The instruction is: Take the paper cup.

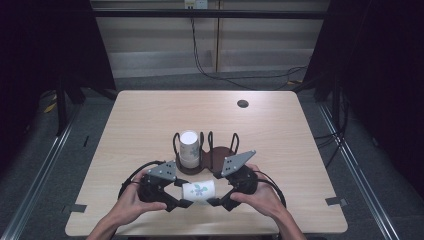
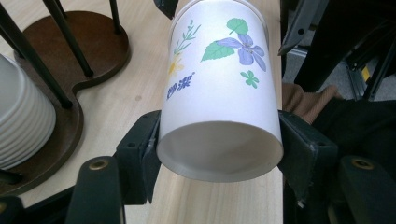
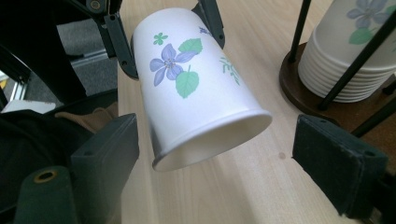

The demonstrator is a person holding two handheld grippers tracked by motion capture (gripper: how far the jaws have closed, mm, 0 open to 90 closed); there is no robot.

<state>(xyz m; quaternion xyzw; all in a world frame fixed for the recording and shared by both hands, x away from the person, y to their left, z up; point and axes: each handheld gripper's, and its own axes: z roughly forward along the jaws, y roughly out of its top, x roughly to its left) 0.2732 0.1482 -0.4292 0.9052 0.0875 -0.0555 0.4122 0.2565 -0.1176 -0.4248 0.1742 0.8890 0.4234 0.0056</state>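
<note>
- Here, the left gripper (image 2: 219, 144) clamps its fingers (image 2: 137, 149) on one end of a flowered paper cup (image 1: 198, 190), held sideways above the counter (image 1: 150, 120).
- The right gripper (image 3: 224, 154) stands wide open around the cup's other end, not touching.
- Just beyond: a wooden rack (image 1: 212, 157) with black posts, holding stacked cups (image 1: 189, 149).

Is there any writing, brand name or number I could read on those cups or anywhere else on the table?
Blue characters on the side of the held paper cup, beside the yellow flower: a short printed brand mark, too blurred and tilted to read with certainty.
Stacked cups in the holder: flower print, no legible text.
No other words, numbers or signs are readable.
</note>
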